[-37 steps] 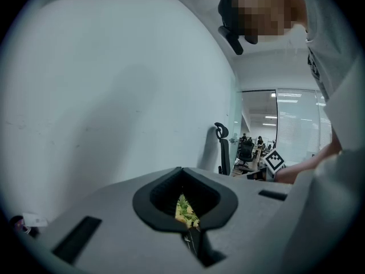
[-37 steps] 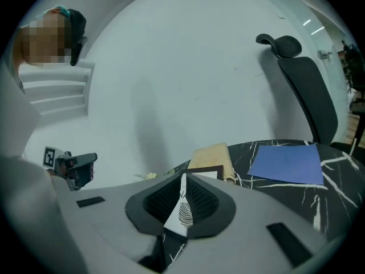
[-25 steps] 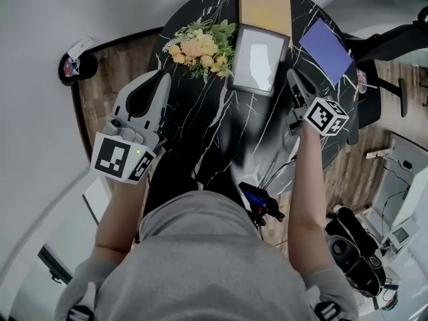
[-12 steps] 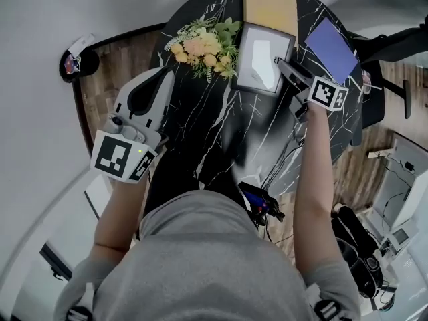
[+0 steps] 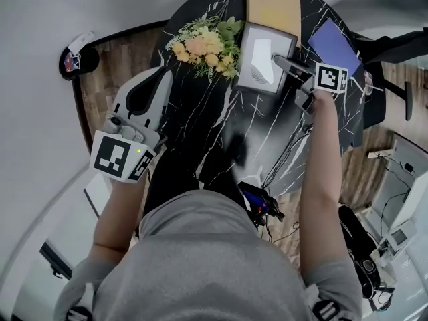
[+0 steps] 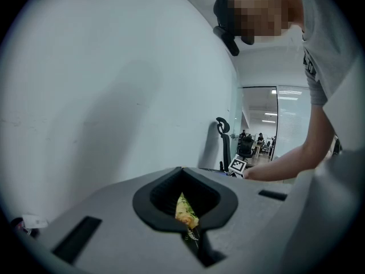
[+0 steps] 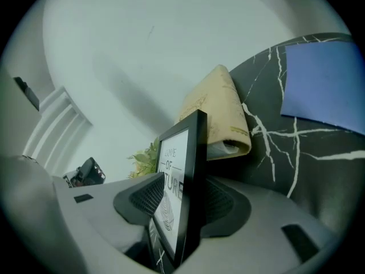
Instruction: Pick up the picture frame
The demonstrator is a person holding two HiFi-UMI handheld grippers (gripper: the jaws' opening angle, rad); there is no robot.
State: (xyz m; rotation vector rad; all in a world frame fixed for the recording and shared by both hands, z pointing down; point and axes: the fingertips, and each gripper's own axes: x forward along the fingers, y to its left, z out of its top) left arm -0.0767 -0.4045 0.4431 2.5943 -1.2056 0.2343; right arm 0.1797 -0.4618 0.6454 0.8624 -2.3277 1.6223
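while the right hand does the work, left tool (image 5: pixel 159 79): parked over the left edge of the counter (image 5: pixel 227 136), jaws together and nothing between them; only a sliver of the flowers shows through the gap behind the pads.
flowers (image 5: pixel 200 47): on the counter just left of the frame, untouched.
picture frame (image 5: pixel 257 57): face up on the dark marble counter, between the flowers and the blue sheet, with its far edge by the tan roll (image 5: pixel 273 5). whether it lies flat or leans back i can't tell. it sits where it did a second ago.
right tool (image 5: pixel 277 61): a second ago it hung off the frame's right side with jaws shut. now it has swung in over the frame's right edge, and its jaws have just been opening to full width. in the right gripper view the frame's black edge stands between the pads, which do not yet press on it.
blue sheet (image 5: pixel 332 44): right of the frame, clear of the tool.
task: the approach looks finished but the grasp is not yet made. closing on the edge comes next, then the lift. a thin edge grip may let the frame pivot.
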